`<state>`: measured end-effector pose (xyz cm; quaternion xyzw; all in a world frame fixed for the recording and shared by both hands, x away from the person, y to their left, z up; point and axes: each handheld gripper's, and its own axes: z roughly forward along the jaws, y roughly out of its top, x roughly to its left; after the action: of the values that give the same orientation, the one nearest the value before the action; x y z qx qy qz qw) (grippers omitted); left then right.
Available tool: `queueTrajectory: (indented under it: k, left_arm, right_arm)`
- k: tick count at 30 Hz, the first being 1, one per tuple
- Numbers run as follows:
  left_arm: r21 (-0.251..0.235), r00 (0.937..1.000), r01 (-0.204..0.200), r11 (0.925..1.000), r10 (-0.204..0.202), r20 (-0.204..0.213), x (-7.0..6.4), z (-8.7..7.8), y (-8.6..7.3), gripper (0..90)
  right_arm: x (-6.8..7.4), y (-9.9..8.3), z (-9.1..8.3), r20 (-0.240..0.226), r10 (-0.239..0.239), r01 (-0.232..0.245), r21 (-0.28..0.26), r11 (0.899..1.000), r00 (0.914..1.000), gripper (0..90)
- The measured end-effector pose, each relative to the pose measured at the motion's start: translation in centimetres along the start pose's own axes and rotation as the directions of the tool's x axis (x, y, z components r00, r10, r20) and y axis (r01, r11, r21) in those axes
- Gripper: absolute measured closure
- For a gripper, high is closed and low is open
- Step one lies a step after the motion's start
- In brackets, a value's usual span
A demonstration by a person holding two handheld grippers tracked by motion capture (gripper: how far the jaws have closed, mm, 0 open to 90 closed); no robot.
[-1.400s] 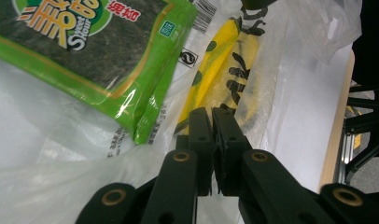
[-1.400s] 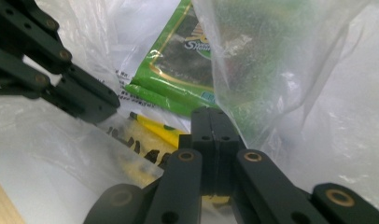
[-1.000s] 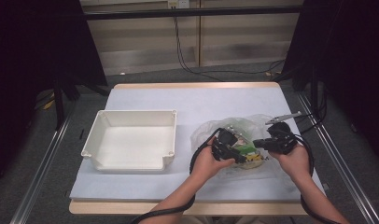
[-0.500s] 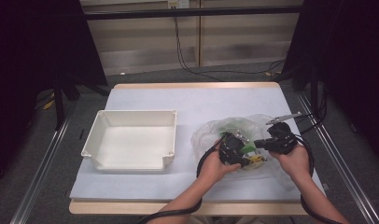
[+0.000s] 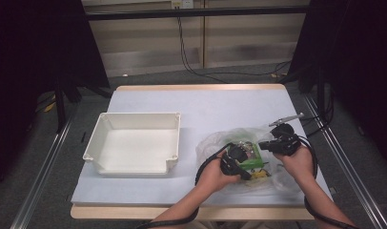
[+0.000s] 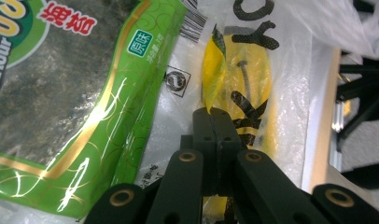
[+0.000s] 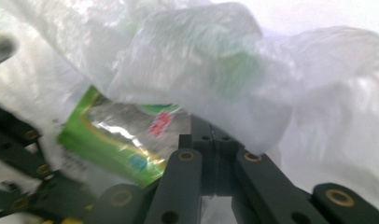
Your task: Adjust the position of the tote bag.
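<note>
Table (image 5: 196, 102), white-topped, is carrying an empty white plastic bin (image 5: 134, 143) on its left half and a clear plastic bag (image 5: 215, 143) on its right half, near the front edge and well apart from the bin. Bag is lying crumpled and is holding a green seaweed snack packet (image 5: 252, 162) and a yellow packet with black lettering (image 5: 260, 174), the two lying side by side inside the film. Left gripper (image 5: 234, 164), held in the person's left hand, is resting at the bag's near left side; in the left gripper view its jaws are standing pressed together with the bag's film (image 6: 178, 107) at their tips, over the yellow packet (image 6: 246, 84) and just right of the green packet (image 6: 75, 93). Right gripper (image 5: 277, 143), in the right hand, is sitting at the bag's right side; in the right gripper view its jaws are likewise standing together, pinching a fold of the bag (image 7: 253, 93), with the green packet (image 7: 117, 135) showing blurred through the plastic to the left.
</note>
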<state>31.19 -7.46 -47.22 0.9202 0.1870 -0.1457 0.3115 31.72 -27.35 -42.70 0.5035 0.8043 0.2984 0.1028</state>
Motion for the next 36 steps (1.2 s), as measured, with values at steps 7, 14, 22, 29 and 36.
queueTrajectory:
  k: [7,14,22,29,36]
  left_arm:
    - [0.017,0.9997,-0.002,0.9998,0.001,0.023,0.1,-0.4,-0.6,90.0]
    - [0.023,0.999,-0.019,0.9995,0.019,0.04,0.2,-0.7,-0.9,90.0]
    - [-0.025,0.9999,0.014,0.9996,-0.014,0.003,0.4,-2.4,-0.1,87.8]
    - [-0.094,0.9978,0.043,0.9946,-0.047,-0.046,1.1,-5.0,1.2,83.6]
    - [-0.18,0.9835,0.083,0.9802,-0.109,-0.144,3.1,-6.3,2.3,86.1]
  right_arm:
    - [-1.3,0.8,0.9,0.009,0.039,-0.039,0.012,0.999,0.9992,90.0]
    - [-3.3,1.0,1.9,0.002,0.099,-0.099,0.007,0.995,0.9951,90.0]
    - [-2.2,1.4,2.2,0.008,0.051,-0.051,0.019,0.999,0.9987,90.0]
    - [-1.6,1.6,1.9,0.009,0.043,-0.043,0.023,0.999,0.999,90.0]
    - [-1.3,1.9,1.7,0.011,0.011,-0.011,0.034,0.999,0.9999,90.0]
